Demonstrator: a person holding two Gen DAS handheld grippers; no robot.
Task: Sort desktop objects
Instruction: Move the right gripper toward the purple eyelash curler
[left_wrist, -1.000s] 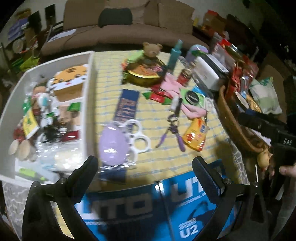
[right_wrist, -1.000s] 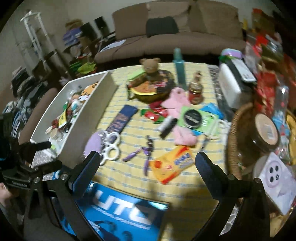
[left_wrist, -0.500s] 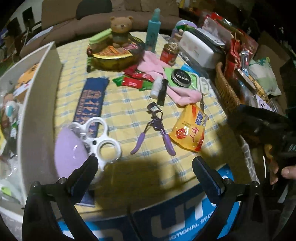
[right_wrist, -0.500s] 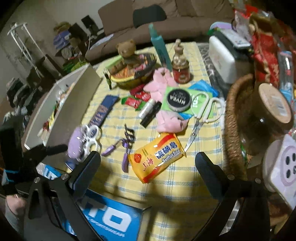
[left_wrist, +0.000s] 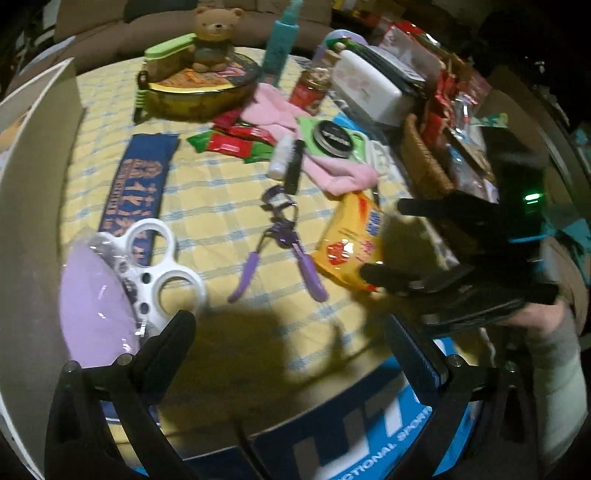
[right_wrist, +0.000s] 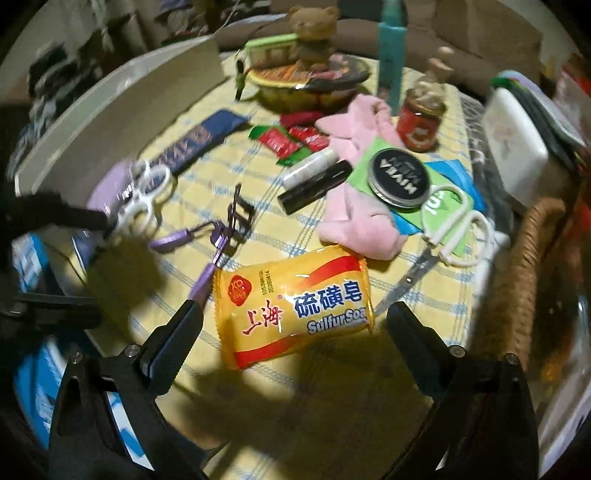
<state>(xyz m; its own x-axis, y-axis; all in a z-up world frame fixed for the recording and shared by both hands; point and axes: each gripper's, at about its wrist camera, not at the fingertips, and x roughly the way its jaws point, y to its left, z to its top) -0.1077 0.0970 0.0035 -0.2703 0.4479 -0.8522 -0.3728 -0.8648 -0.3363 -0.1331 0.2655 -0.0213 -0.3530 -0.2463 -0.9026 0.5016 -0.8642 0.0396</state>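
Note:
A yellow sulfur soap packet (right_wrist: 295, 299) lies flat on the checked tablecloth. My right gripper (right_wrist: 295, 314) is open, one finger on either side of the packet's near end, and whether they touch it is unclear. In the left wrist view the same packet (left_wrist: 351, 240) lies under the right gripper (left_wrist: 388, 240). A purple eyelash curler (left_wrist: 280, 236) lies left of the soap. My left gripper (left_wrist: 290, 328) hangs open and empty over the table's near edge, close to white ring handles (left_wrist: 155, 254) on a lilac pouch (left_wrist: 96, 295).
A white bin wall (left_wrist: 33, 184) stands at the left and a wicker basket (right_wrist: 517, 266) at the right. Behind the soap lie a pink cloth (right_wrist: 358, 221), a Nivea tin (right_wrist: 400, 177), scissors (right_wrist: 454, 229), two small tubes (right_wrist: 314, 181), candy wrappers (right_wrist: 288, 142) and a blue packet (left_wrist: 140, 184).
Both grippers have moved forward and lower over the table. The right one has closed in on the soap packet until its fingers flank it. Both stay open.

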